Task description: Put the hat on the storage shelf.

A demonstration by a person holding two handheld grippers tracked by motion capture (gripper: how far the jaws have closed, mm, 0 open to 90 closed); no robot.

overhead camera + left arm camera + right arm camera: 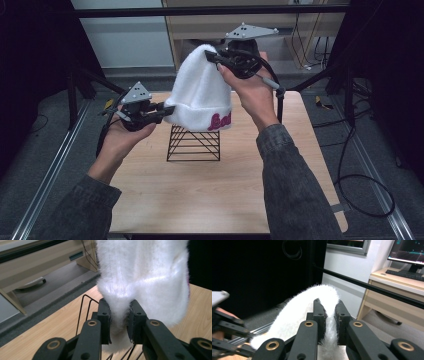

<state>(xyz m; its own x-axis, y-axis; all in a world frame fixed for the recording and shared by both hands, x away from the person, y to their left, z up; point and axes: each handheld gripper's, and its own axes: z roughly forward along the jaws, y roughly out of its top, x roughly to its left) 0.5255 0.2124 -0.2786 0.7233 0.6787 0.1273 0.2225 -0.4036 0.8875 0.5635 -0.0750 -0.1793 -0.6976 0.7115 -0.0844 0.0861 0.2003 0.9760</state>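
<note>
A fluffy white beanie (200,92) with pink lettering on its cuff hangs in the air above a black wire rack (194,144). My left gripper (162,107) is shut on the beanie's lower left cuff; in the left gripper view the white beanie (140,275) is pinched in my left gripper (119,322). My right gripper (218,57) is shut on the beanie's top. The right gripper view shows the white beanie (294,312) squeezed in my right gripper (331,315). The beanie's bottom edge hangs just over the rack's top.
The wooden table (210,195) carries the wire rack near its middle. A black frame bar (200,11) crosses above the back. Cables (360,185) lie on the floor at the right. A desk with a monitor (408,251) stands beyond.
</note>
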